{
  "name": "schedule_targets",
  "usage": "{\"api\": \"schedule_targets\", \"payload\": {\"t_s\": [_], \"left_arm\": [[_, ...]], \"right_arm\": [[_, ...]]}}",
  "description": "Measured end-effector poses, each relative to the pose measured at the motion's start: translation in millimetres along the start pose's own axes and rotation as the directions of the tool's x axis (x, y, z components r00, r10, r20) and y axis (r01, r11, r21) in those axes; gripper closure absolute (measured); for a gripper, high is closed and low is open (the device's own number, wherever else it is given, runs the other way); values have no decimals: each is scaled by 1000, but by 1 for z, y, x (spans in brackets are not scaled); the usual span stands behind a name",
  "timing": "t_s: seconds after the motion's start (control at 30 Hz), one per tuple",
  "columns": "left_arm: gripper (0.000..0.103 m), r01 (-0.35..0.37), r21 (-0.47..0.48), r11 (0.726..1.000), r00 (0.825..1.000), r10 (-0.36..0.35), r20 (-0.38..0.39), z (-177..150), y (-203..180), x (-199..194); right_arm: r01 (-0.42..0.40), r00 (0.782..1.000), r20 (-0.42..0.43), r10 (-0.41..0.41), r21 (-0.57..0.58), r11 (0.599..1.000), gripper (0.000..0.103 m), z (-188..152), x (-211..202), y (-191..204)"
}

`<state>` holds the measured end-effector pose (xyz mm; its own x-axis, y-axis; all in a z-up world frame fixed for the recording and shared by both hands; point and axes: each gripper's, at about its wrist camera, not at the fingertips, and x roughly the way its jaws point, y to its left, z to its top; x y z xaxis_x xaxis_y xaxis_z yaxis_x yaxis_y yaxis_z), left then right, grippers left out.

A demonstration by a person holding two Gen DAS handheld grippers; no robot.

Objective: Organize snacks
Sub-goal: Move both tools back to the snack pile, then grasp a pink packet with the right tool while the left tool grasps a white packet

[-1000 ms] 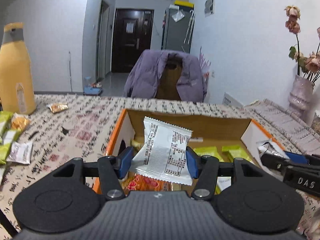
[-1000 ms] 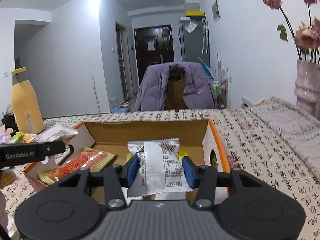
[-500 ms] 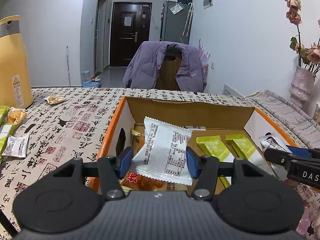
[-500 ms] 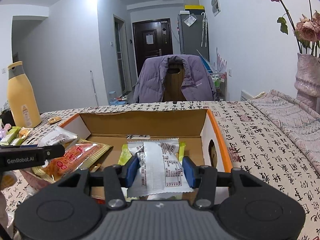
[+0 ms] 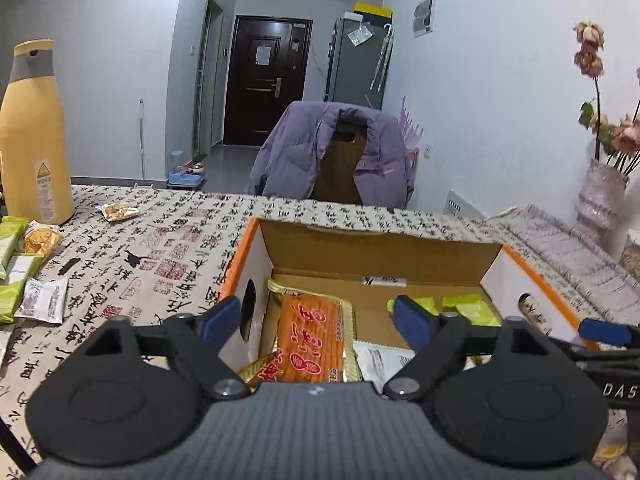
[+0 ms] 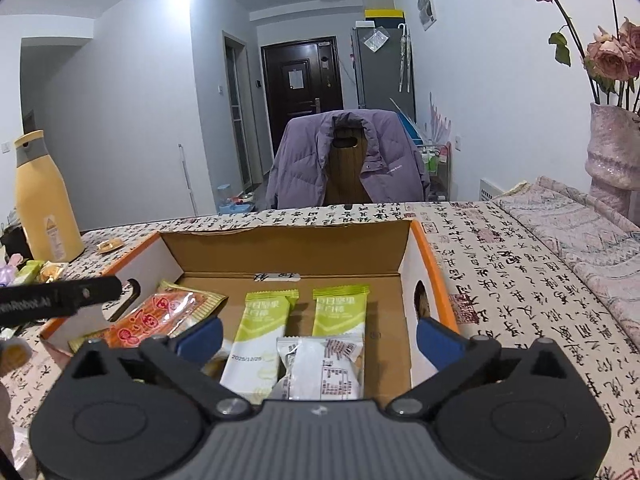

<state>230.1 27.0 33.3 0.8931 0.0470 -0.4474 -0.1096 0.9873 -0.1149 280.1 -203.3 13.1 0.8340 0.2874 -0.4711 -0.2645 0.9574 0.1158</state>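
Note:
An open cardboard box with orange edges (image 5: 372, 256) (image 6: 288, 248) stands on the table. Inside lie an orange snack pack (image 5: 312, 340) (image 6: 156, 316), two green bars (image 6: 260, 328) (image 6: 340, 312) and white packets (image 6: 324, 368) (image 5: 380, 360). My left gripper (image 5: 316, 320) is open and empty over the box's left half. My right gripper (image 6: 318, 338) is open and empty over the right half, just above a white packet.
Loose snacks (image 5: 24, 280) lie on the table at the left beside a yellow bottle (image 5: 34, 136). A small packet (image 5: 118, 212) lies further back. A vase with flowers (image 6: 612, 156) stands at the right. A chair with a purple jacket (image 5: 332, 156) is behind the table.
Both grippers opened and let go of their white packets, which now lie in the box. Both views have tipped down toward the box.

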Motion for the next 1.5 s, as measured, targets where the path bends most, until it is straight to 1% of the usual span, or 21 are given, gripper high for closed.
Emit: {"api": "schedule_targets", "payload": {"t_s": [0.07,0.17,0.37,0.53,0.67,0.83,0.9,1.1,1.27,1.5], "left_arm": [[0,4,-1,1000,1000,-4,14,3,1,-10],[0,3,3,1000,1000,-3,31,6,3,-29],[0,-5,12,1000,1000,4,17,-6,10,-61],[0,-12,16,1000,1000,12,-24,-24,21,-79],[0,-24,5,1000,998,24,-52,-39,33,-91],[0,-34,-10,999,996,33,-86,-53,46,-99],[0,-34,-17,999,995,33,-92,-55,50,-100],[0,-39,-23,999,995,37,-96,-57,56,-100],[0,-44,-40,998,993,39,-111,-61,60,-98],[0,-39,-39,998,991,33,-129,-67,57,-95]], "right_arm": [[1,1000,3,-1,0,1000,0,2,-10,0],[2,1000,5,-2,-5,1000,0,1,-28,-1],[25,1000,-8,-25,-35,999,0,-12,-63,-5],[42,998,-54,-44,-43,998,0,-27,-82,-10],[65,992,-101,-69,-40,997,0,-41,-90,-16],[102,981,-174,-90,60,993,0,-58,-85,-25],[121,974,-199,-104,72,990,0,-62,-78,-25],[168,964,-217,-156,42,985,0,-57,-53,-15],[209,944,-260,-202,-2,978,0,-56,-26,-8],[219,936,-273,-221,-37,975,0,-70,-28,-8]]}}
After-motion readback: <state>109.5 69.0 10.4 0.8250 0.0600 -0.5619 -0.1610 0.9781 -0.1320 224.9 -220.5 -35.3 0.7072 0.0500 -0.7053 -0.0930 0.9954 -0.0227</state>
